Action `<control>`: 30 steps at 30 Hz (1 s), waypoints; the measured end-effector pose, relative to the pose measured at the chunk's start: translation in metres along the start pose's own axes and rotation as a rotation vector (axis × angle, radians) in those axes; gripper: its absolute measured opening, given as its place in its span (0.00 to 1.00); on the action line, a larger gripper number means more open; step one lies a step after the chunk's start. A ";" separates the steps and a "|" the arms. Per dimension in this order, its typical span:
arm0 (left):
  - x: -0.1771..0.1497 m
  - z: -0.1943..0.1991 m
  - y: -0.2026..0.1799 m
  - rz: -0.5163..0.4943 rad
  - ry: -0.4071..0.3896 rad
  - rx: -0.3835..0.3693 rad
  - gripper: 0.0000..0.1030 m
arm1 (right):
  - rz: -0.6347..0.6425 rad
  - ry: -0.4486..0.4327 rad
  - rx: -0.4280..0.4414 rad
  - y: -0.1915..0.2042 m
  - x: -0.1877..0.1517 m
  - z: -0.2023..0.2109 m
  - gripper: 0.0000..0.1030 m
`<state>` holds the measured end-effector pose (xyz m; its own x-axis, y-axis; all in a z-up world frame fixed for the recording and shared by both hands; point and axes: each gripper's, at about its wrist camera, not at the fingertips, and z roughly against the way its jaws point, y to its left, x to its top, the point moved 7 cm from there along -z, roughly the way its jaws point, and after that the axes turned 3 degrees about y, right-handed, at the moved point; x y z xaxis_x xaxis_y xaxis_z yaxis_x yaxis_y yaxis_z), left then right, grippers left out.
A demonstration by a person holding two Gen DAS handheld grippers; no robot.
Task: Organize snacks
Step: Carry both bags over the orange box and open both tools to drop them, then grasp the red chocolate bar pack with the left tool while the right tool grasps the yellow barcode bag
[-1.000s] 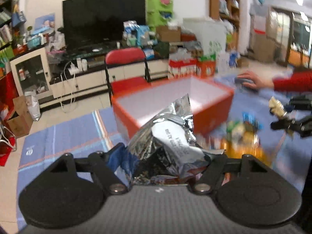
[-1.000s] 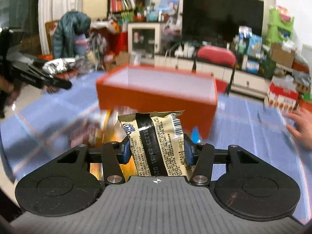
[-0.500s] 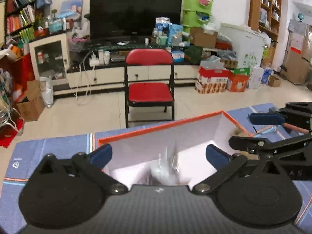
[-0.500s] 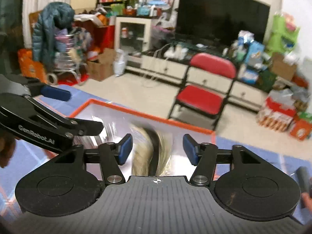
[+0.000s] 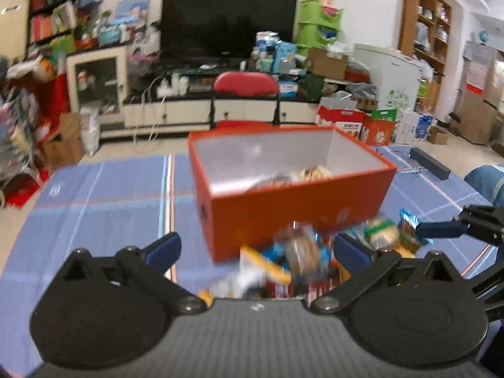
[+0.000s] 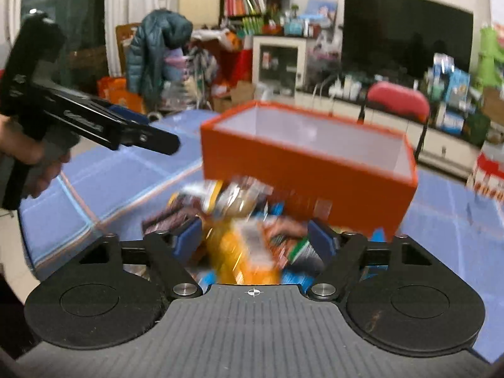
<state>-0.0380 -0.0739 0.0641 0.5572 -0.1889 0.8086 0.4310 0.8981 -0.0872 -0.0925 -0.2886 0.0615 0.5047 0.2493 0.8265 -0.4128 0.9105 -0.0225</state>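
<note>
Lying w/ long axis left-right, orange box (image 5: pixel 293 217) opens upward.

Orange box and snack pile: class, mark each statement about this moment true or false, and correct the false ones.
1. The orange box already holds some snacks. True.
2. The left hand-held gripper grips a silver packet. False: it is open and empty.
3. The snack pile lies on the tablecloth in front of the box. True.
4. The right hand-held gripper is shut on a wrapper. False: it is open, over the pile.
5. The red chair stands behind the box. True.
</note>
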 end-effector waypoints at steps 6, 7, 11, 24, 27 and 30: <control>-0.024 -0.008 -0.017 -0.113 0.023 0.071 0.99 | 0.016 0.042 0.021 -0.002 -0.014 -0.017 0.58; -0.025 -0.007 -0.019 -0.137 0.008 0.083 0.99 | 0.007 0.035 0.027 -0.005 -0.016 -0.018 0.58; -0.027 -0.004 -0.029 -0.200 -0.030 0.096 0.99 | 0.010 -0.007 0.027 -0.008 -0.015 -0.014 0.58; -0.034 -0.027 -0.028 -0.156 0.072 0.198 0.99 | 0.020 -0.028 0.031 -0.005 -0.014 -0.015 0.58; -0.034 -0.028 -0.021 -0.138 0.086 0.239 0.99 | 0.018 -0.034 0.038 -0.005 -0.013 -0.015 0.58; -0.035 -0.030 -0.017 -0.119 0.101 0.248 0.99 | 0.014 -0.028 0.045 -0.005 -0.014 -0.018 0.58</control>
<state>-0.0436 -0.0944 0.0194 0.5860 -0.3264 0.7417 0.3181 0.9345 0.1600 -0.0836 -0.2902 0.0402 0.4774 0.2518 0.8418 -0.4540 0.8910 -0.0090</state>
